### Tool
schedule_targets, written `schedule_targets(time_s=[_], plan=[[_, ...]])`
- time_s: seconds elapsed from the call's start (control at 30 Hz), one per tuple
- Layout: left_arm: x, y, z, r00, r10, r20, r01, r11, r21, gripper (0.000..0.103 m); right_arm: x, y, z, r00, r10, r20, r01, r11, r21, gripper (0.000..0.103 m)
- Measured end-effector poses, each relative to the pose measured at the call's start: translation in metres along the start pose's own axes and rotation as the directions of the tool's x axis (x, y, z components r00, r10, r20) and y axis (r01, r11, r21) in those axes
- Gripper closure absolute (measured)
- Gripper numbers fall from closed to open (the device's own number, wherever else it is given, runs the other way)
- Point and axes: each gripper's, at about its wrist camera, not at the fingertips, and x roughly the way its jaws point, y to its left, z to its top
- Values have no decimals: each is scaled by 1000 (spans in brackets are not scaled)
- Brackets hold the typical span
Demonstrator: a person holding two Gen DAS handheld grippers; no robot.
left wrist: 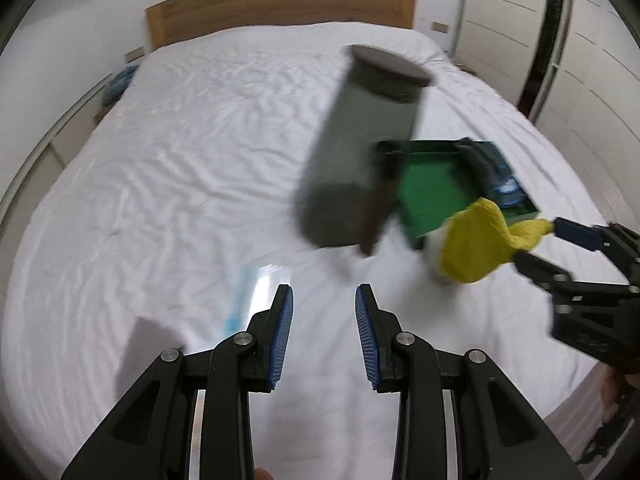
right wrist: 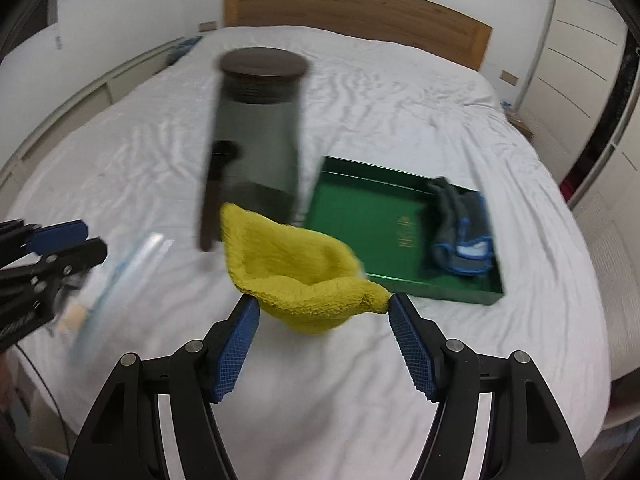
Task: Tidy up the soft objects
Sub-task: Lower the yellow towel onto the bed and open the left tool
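Note:
A yellow fluffy cloth (right wrist: 296, 264) hangs above the white bed sheet (right wrist: 400, 360), stretched between the pads of my right gripper (right wrist: 323, 300), which is shut on it. In the left wrist view the same cloth (left wrist: 476, 240) hangs from the right gripper (left wrist: 538, 242) near the green tray (left wrist: 428, 196). The tray (right wrist: 360, 216) lies on the bed with a blue and grey cloth (right wrist: 460, 228) at its right end. My left gripper (left wrist: 324, 294) is open over the sheet with nothing between its fingers.
A tall dark grey jar (right wrist: 256, 136) with a brown lid stands left of the tray, blurred, a dark strip (right wrist: 210, 208) down its side. A clear plastic bag (left wrist: 256, 300) lies on the sheet ahead of the left gripper. Wooden headboard (left wrist: 280, 4) behind, wardrobe doors (left wrist: 592, 80) right.

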Motion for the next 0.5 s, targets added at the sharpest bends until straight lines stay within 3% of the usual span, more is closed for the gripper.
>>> schedule_targets(time_s=[0.13, 0.27, 0.4, 0.5], plan=[[-3, 41, -14, 999, 50, 2, -50, 998, -45, 75, -4, 12, -2, 1000, 13, 10, -13, 1000, 18, 37], [0, 62, -21, 997, 72, -5, -72, 994, -82, 75, 5, -5, -1, 1000, -20, -4, 20, 998, 58, 37], [9, 59, -21, 998, 51, -20, -53, 995, -83, 75, 14, -24, -4, 1000, -18, -24, 20, 994, 103, 38], [21, 34, -21, 999, -14, -50, 11, 999, -51, 75, 20, -31, -4, 1000, -6, -30, 10, 993, 118, 38]])
